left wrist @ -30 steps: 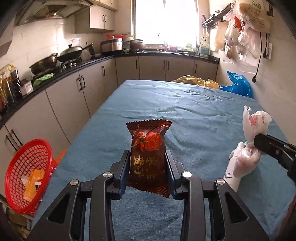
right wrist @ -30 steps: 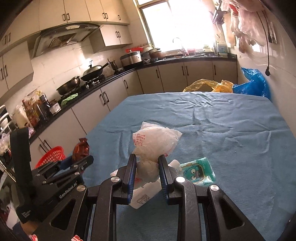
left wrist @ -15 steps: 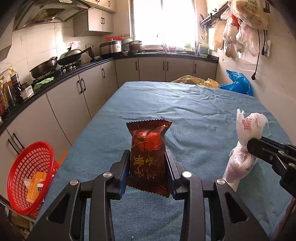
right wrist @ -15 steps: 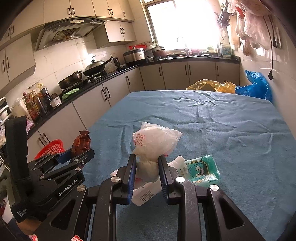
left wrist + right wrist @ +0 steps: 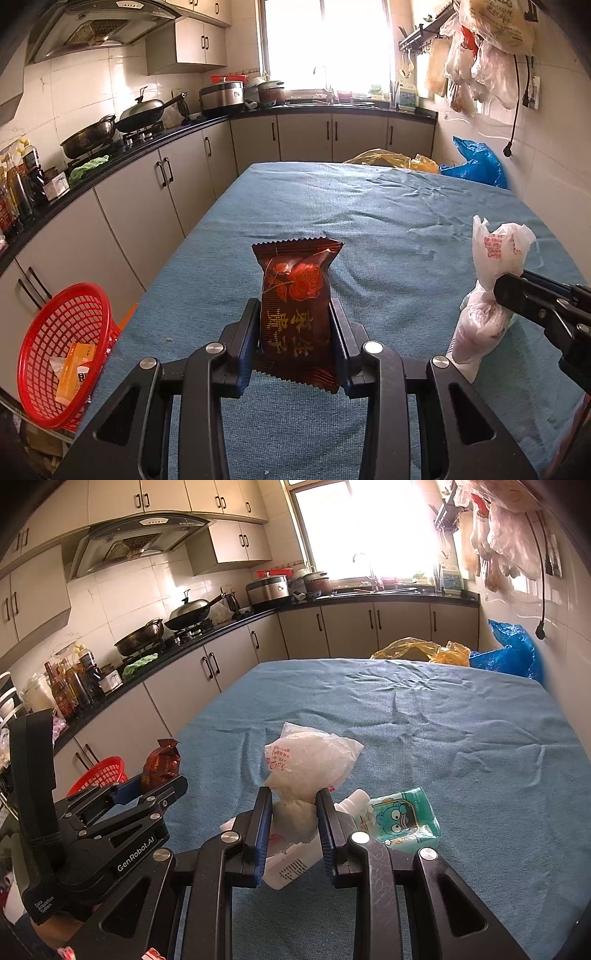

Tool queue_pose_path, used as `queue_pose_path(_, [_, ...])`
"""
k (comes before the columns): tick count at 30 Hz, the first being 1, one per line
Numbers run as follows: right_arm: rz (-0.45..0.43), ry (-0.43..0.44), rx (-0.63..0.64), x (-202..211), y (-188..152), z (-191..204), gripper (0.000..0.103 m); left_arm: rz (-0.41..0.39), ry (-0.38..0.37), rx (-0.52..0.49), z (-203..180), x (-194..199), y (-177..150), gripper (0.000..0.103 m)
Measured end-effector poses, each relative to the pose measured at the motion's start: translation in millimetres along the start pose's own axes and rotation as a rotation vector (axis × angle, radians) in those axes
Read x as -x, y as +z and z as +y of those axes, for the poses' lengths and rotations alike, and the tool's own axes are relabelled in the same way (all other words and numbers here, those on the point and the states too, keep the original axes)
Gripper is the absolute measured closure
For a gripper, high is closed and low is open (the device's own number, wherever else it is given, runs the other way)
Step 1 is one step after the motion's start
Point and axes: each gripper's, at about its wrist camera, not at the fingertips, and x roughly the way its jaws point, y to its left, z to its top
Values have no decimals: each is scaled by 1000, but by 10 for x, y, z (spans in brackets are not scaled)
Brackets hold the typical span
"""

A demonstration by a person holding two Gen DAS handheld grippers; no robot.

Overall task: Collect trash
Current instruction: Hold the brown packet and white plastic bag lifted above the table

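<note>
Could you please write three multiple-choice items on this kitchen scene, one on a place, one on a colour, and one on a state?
1. Where is the red basket?
A. On the stove
B. Beside the table's left edge, below its top
C. On the windowsill

2. What colour is the cloth on the table?
A. Blue
B. Yellow
C. White

3. What is the state of the left tool?
A. Open and empty
B. Closed on a spoon
C. Shut on the dark red snack packet

Answers:
1. B, since the basket sits off the table's left edge, lower than the cloth, with an orange box inside.
2. A, since blue cloth covers the whole tabletop.
3. C, since both fingers press the packet's sides and it stands upright between them; the right tool likewise clamps a white plastic bag.
</note>
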Motion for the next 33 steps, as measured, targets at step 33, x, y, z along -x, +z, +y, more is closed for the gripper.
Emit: queue_pose_path(33, [-2, -7, 0, -1, -4, 16, 77, 3, 11, -2, 110, -25, -30, 69])
